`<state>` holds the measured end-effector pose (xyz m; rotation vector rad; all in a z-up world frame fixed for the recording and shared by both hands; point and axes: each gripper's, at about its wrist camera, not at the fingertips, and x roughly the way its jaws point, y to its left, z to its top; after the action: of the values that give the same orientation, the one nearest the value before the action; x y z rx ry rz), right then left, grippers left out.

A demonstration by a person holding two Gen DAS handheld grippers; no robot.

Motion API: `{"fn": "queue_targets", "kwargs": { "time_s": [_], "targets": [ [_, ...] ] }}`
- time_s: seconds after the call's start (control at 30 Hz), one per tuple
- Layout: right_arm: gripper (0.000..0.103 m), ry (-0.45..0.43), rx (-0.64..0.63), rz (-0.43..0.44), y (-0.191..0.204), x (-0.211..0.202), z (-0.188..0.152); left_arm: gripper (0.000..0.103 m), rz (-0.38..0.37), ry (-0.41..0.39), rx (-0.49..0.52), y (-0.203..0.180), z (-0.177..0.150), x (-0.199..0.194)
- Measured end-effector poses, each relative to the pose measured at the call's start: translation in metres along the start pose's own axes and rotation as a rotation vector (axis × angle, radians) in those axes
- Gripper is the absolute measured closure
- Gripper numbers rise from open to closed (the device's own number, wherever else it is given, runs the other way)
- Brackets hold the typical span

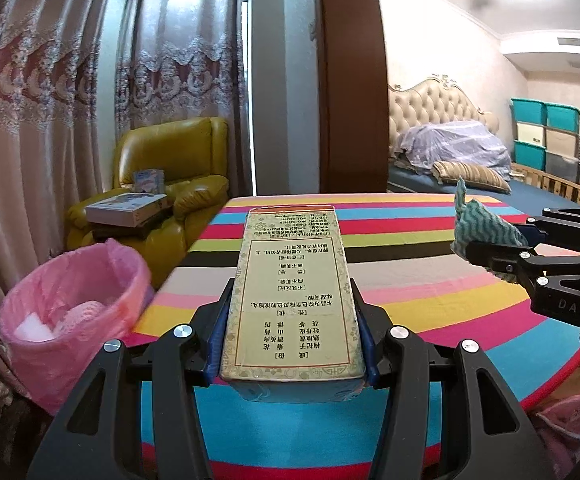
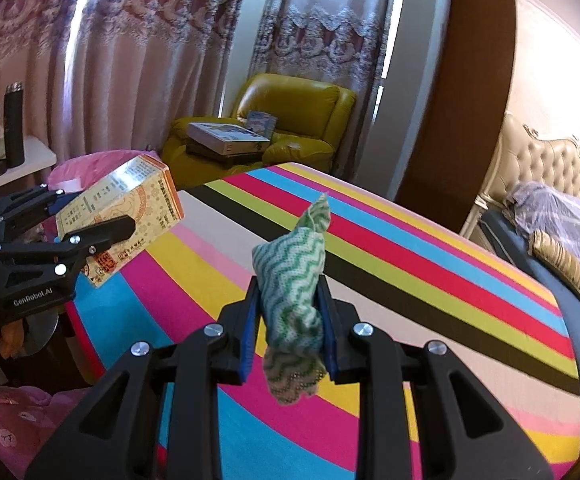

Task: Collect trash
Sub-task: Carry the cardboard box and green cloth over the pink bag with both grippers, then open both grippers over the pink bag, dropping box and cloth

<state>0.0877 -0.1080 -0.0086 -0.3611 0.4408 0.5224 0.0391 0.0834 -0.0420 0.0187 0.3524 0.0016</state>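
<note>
Left wrist: left gripper (image 1: 290,312) clamps box (image 1: 291,292), right gripper (image 2: 290,316) pinches cloth (image 2: 295,304), both above striped table (image 1: 429,280), bin (image 1: 70,312) beside it.

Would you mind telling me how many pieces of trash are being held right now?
2. A printed box is clamped in the left claw; a crumpled green-patterned cloth is pinched in the right claw. Both are above the striped table.
</note>
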Motion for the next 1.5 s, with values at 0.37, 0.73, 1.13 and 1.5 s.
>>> {"fn": "queue_targets", "kwargs": {
  "time_s": [0.37,0.73,1.13,1.5],
  "targets": [
    [0.077,0.006,-0.078,0.126,0.039,0.021,0.033,0.054,0.117,-0.019,-0.055,0.053,0.002,-0.021],
    [0.077,0.012,-0.174,0.249,0.098,0.053,0.064,0.054,0.257,-0.026,-0.128,0.119,0.002,-0.043],
    [0.076,0.023,-0.189,0.405,0.155,0.1,0.12,0.054,0.337,0.029,-0.209,0.202,0.003,-0.048],
    [0.074,-0.011,-0.205,0.451,0.198,0.139,0.176,0.054,0.345,0.065,-0.259,0.244,0.012,-0.023]
  ]
}}
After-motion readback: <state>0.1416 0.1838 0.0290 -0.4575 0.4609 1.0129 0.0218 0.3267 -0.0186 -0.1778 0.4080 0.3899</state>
